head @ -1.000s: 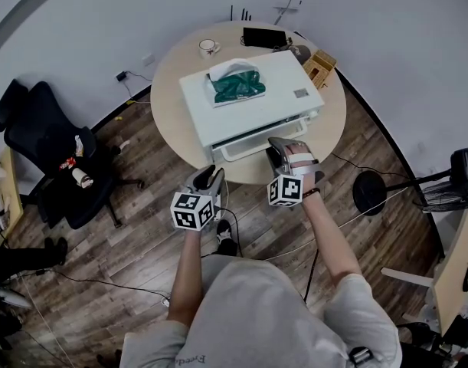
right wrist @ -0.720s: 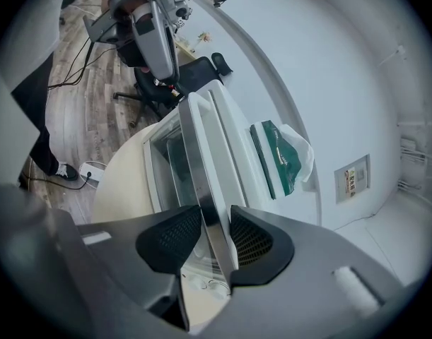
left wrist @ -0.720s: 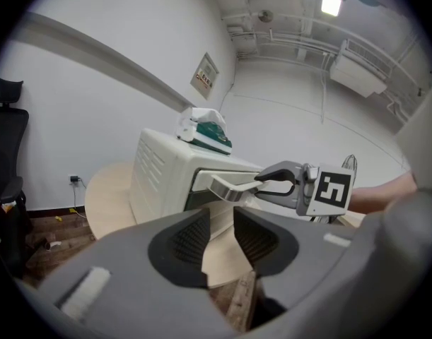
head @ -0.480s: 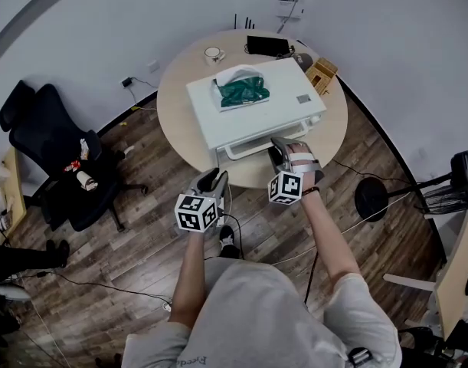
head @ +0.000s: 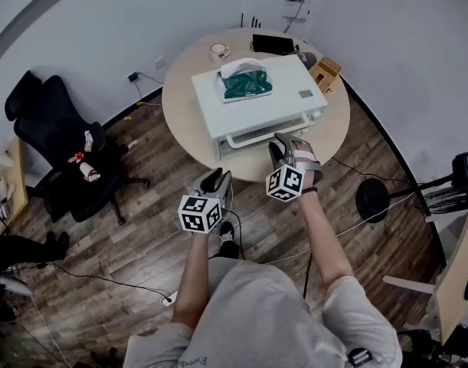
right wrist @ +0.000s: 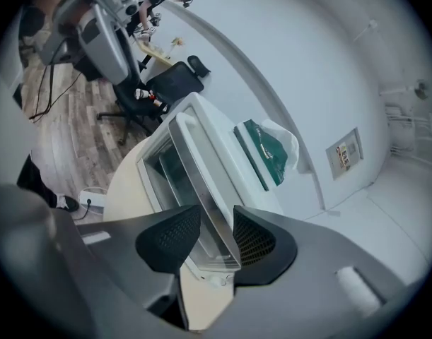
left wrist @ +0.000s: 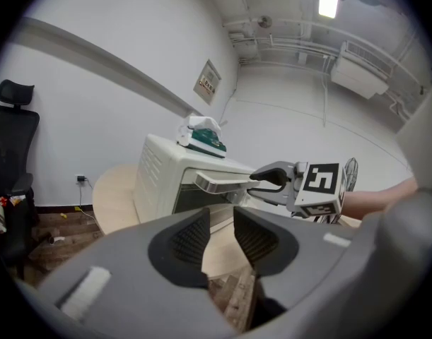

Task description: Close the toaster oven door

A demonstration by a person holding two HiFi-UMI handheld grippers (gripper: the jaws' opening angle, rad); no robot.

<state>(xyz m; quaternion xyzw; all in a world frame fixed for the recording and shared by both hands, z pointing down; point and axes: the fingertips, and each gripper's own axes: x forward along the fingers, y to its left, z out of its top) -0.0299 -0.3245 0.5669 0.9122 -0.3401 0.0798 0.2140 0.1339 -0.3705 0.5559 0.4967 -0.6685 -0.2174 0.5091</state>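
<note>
Since the earlier frames the door [head: 258, 134] has been swung up and now stands only a little ajar. Nearest, the left gripper [head: 218, 176] is held short of the round table [head: 180, 106], jaws slightly apart on nothing. Further on, the right gripper [head: 283, 141] has just been opening; the door handle [right wrist: 196, 171] lies between its parted jaws, seemingly unpressed. Beyond sits the toaster oven [head: 253, 102]. The handle is best pushed squarely until the door is seated.
</note>
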